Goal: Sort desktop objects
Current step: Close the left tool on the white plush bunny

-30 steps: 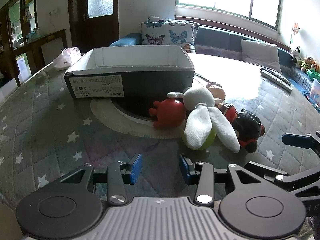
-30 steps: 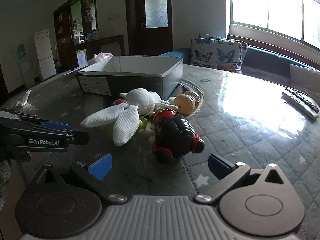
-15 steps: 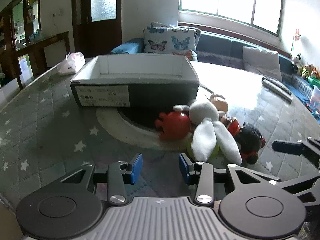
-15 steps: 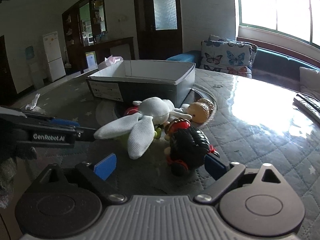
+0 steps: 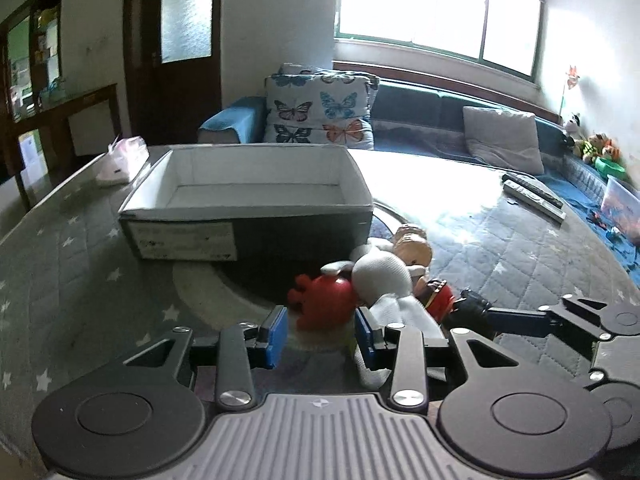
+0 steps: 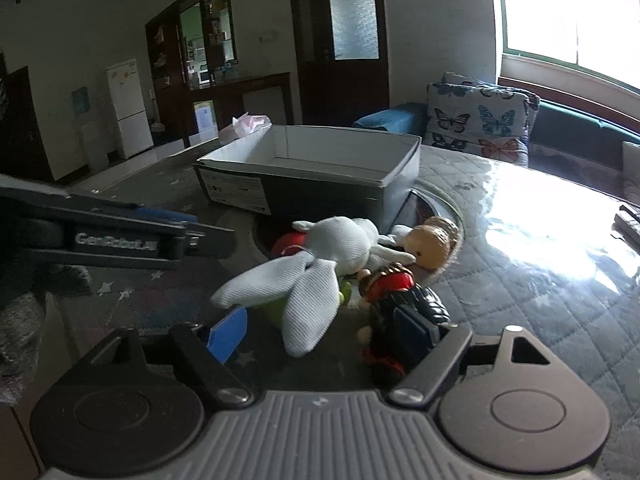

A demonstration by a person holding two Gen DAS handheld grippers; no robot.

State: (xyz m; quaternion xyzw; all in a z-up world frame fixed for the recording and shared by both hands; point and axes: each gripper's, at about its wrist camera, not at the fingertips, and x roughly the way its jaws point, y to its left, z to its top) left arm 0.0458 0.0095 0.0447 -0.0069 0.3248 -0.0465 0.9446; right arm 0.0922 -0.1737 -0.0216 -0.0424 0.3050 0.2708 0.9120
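A heap of toys lies in front of an open cardboard box (image 5: 248,216) (image 6: 304,192). The heap holds a red toy (image 5: 326,304), a white rabbit (image 5: 382,276) (image 6: 344,244), a tan-headed doll (image 5: 412,246) (image 6: 430,244) and a black-and-red doll (image 5: 438,298) (image 6: 394,284). My left gripper (image 5: 321,336) is closing. The red toy sits between its blue pads, with a gap still showing on the left. My right gripper (image 6: 320,332) is closing too. A rabbit ear lies between its pads, and its right pad is up against the black-and-red doll.
The table wears a quilted star-print cover (image 5: 80,280). Two remote controls (image 5: 532,196) lie at its far right and a pink tissue pack (image 5: 120,160) at the back left. A sofa with a butterfly pillow (image 5: 320,112) stands behind the table.
Both grippers have come forward to the toy heap and their jaws have narrowed. The red toy now sits between the left pads, and the rabbit ear and dark doll reach the right pads.
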